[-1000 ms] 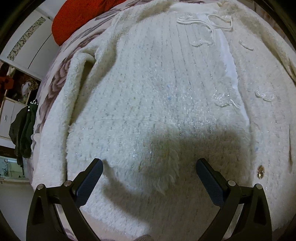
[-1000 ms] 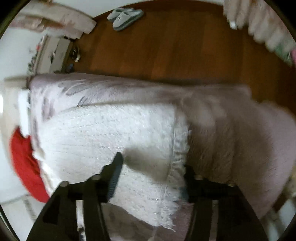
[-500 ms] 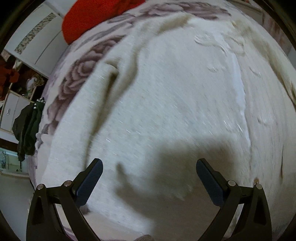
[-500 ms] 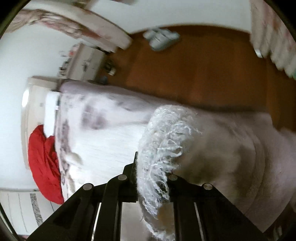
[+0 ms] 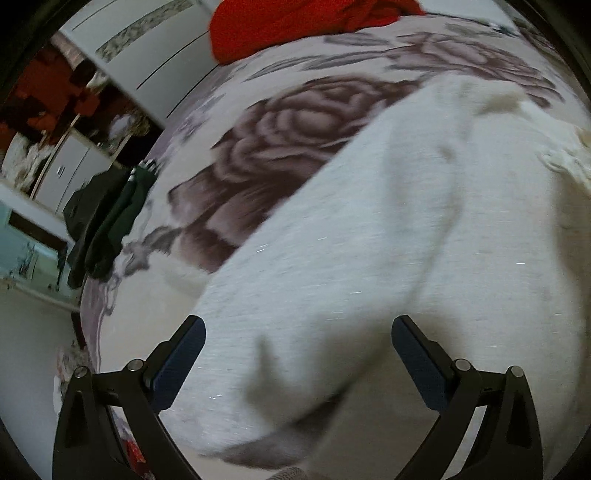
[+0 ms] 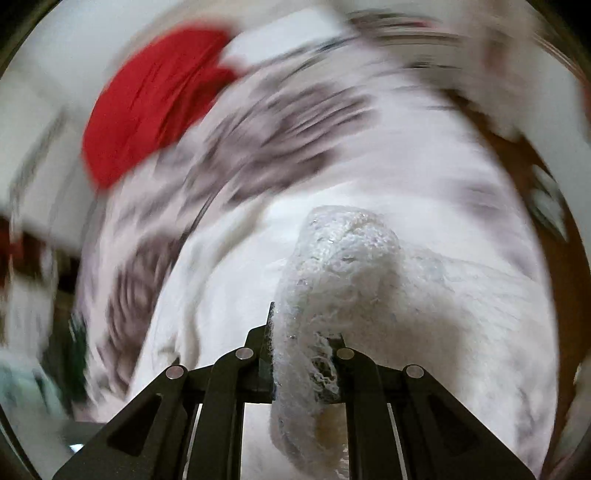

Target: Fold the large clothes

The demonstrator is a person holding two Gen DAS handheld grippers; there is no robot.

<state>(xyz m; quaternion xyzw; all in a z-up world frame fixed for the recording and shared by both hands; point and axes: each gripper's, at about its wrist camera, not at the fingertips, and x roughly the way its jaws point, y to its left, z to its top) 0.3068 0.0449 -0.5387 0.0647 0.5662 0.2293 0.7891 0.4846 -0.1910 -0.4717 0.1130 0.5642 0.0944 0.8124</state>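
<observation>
A large fluffy white knitted cardigan (image 5: pixel 424 229) lies on a bed with a rose-patterned cover (image 5: pixel 288 147). My left gripper (image 5: pixel 295 350) is open and empty, its fingers spread over the cardigan's near part. In the right wrist view my right gripper (image 6: pixel 306 339) is shut on a bunched fringed edge of the cardigan (image 6: pixel 340 266) and holds it raised over the bed. That view is heavily blurred.
A red cloth (image 5: pixel 295 22) lies at the head of the bed and also shows in the right wrist view (image 6: pixel 155 92). Dark clothes (image 5: pixel 107 218) hang beside the bed at the left, with white cabinets (image 5: pixel 74 170) behind. Wooden floor (image 6: pixel 546 206) shows at the right.
My right gripper closed on the cardigan's fringed edge, lifted it and swung round toward the head of the bed. My left gripper stayed open and moved left, so more bed cover shows.
</observation>
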